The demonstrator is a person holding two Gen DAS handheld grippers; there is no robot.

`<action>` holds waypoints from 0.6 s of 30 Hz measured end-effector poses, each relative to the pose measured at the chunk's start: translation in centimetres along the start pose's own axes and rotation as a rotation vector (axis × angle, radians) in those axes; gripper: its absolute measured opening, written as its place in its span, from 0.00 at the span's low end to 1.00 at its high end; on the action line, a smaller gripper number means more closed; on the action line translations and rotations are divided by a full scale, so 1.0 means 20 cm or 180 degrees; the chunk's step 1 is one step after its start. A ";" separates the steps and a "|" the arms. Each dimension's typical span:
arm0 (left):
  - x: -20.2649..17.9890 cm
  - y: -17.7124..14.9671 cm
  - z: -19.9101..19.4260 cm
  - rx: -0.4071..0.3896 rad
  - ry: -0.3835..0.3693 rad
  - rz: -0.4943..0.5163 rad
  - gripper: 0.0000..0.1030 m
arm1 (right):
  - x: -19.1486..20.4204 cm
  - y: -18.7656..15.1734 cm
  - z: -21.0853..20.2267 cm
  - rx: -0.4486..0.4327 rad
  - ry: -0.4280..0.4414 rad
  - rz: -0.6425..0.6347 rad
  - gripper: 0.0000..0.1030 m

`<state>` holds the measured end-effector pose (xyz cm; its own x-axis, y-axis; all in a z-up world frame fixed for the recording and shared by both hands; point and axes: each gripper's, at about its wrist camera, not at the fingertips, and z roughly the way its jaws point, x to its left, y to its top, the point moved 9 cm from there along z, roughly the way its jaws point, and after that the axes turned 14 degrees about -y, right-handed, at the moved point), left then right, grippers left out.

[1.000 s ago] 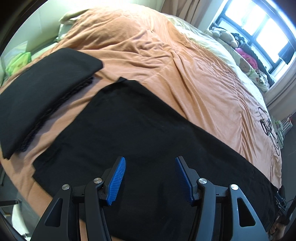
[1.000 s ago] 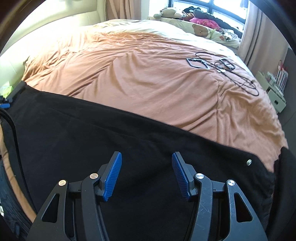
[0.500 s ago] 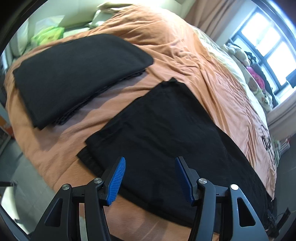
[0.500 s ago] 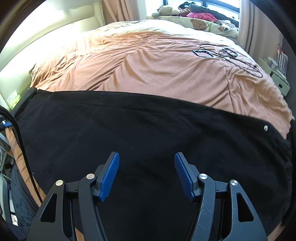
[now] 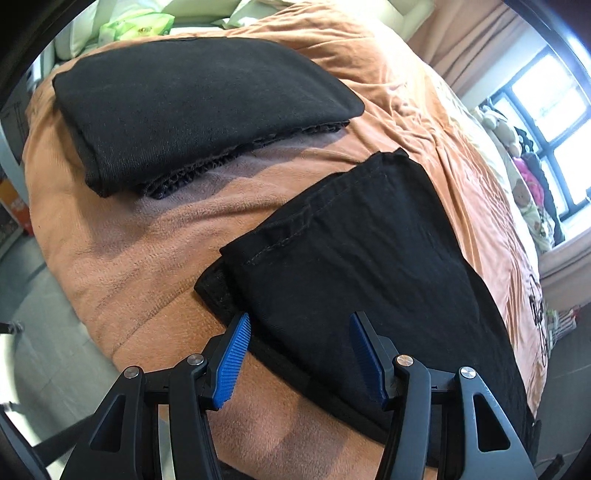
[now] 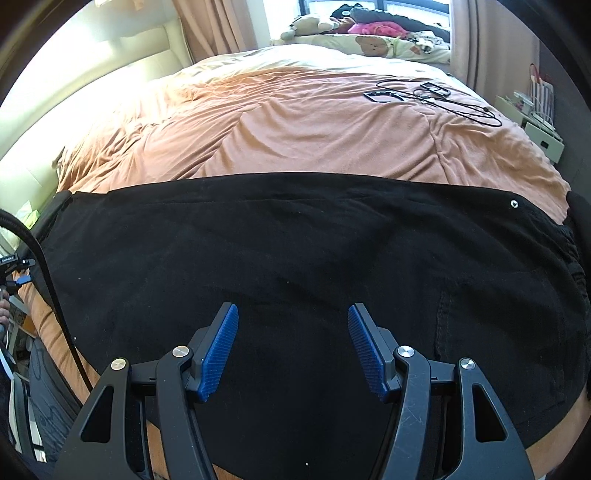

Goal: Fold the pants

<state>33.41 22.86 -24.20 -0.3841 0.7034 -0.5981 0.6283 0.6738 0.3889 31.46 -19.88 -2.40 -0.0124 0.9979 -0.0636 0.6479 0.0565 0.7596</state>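
Observation:
Black pants (image 5: 362,258) lie flat along the near edge of a bed with an orange cover (image 5: 147,266), one leg laid over the other. Their hem ends sit just ahead of my left gripper (image 5: 300,332), which hovers open over the hem corner with nothing between its blue pads. In the right wrist view the same pants (image 6: 295,251) spread across the frame, with a metal waist button (image 6: 513,203) at the right. My right gripper (image 6: 292,325) stands open above the middle of the cloth, holding nothing.
A folded stack of black garments (image 5: 199,103) rests on the bed to the left of the hems. Cables and a small device (image 6: 424,94) lie far right on the cover. Stuffed toys (image 6: 369,33) line the window. The floor (image 5: 40,332) drops off at the bed's left edge.
My left gripper has travelled along the pants toward the hem end and sunk lower, so the hems and folded stack now loom larger. My right gripper has shifted toward the waist and rolled level.

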 end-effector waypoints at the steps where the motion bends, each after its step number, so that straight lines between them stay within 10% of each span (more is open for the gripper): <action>1: 0.00 0.01 0.00 -0.0035 0.0008 -0.0002 0.56 | 0.00 0.00 -0.01 -0.0009 0.0007 0.0014 0.59; 4: 0.03 0.04 0.00 -0.0162 0.0088 -0.0041 0.35 | 0.01 -0.01 -0.01 -0.0020 0.0019 0.0022 0.59; 6: 0.05 0.05 -0.01 -0.0188 0.0064 -0.0142 0.03 | 0.02 -0.02 0.00 -0.0016 0.0030 0.0025 0.59; 18: 0.14 0.04 -0.08 -0.0139 -0.0040 -0.0252 0.05 | 0.12 -0.01 0.05 0.0008 0.0153 -0.0046 0.59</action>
<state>31.79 25.69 -24.54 -0.4228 0.6447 -0.6368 0.5660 0.7367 0.3701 32.04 -17.61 -3.31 -0.0582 0.9974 -0.0434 0.6493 0.0708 0.7572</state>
